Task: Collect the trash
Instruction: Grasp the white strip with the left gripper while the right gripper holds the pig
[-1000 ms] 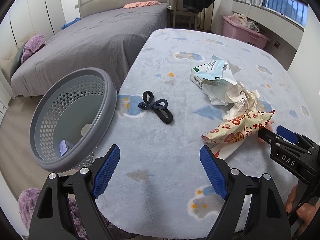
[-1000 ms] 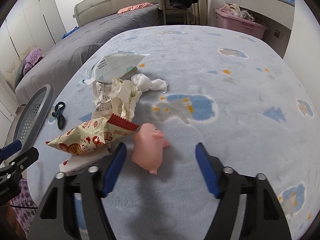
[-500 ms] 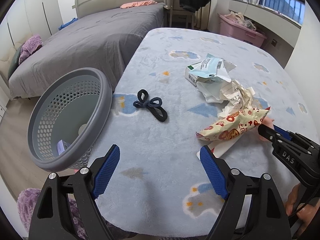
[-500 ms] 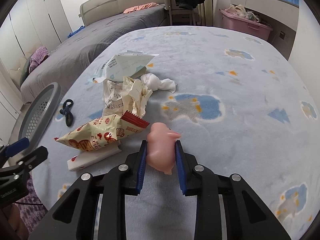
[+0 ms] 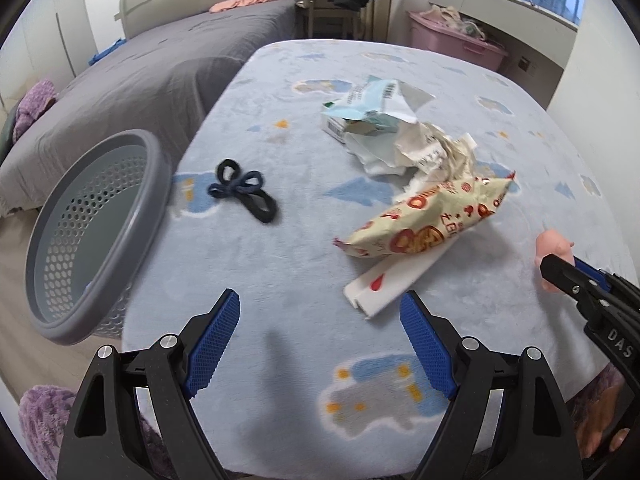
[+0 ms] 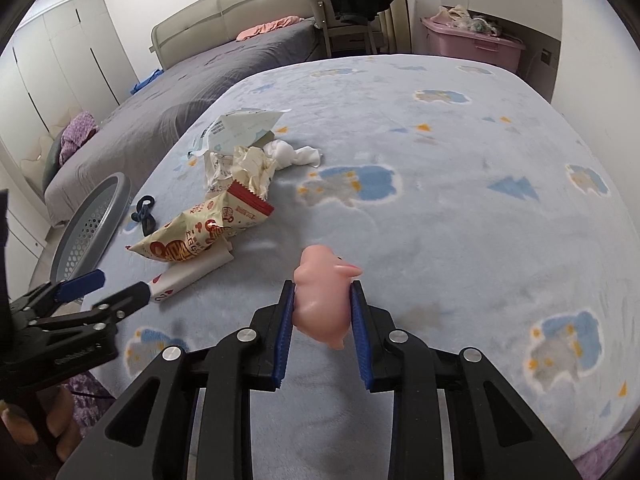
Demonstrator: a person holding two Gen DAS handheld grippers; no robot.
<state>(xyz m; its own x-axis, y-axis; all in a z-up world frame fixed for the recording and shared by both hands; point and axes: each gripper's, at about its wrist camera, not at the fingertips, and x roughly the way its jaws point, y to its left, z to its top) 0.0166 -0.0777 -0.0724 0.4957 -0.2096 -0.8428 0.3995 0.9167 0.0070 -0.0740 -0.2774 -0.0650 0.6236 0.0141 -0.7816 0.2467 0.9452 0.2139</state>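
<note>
My right gripper (image 6: 323,300) is shut on a pink toy pig (image 6: 324,292) and holds it just above the blue cloud-print cover (image 6: 460,208). The pig also shows in the left wrist view (image 5: 552,246) at the far right. My left gripper (image 5: 320,332) is open and empty, low over the cover's near edge. A snack bag (image 5: 430,220) lies on a white box (image 5: 390,286) ahead of it. Crumpled paper (image 5: 432,152) and a torn blue-white packet (image 5: 372,100) lie behind. A grey perforated basket (image 5: 92,232) stands tilted at the left edge.
A black hair tie (image 5: 244,192) lies between the basket and the trash pile. A white tissue (image 6: 294,152) lies right of the paper. A grey bed (image 5: 160,68) is at the back left, a pink bin (image 5: 456,40) and a chair (image 6: 344,4) at the back.
My right gripper closed on the pink pig and has lifted it slightly off the cover, to the right. My left gripper has shifted a little; it stays open.
</note>
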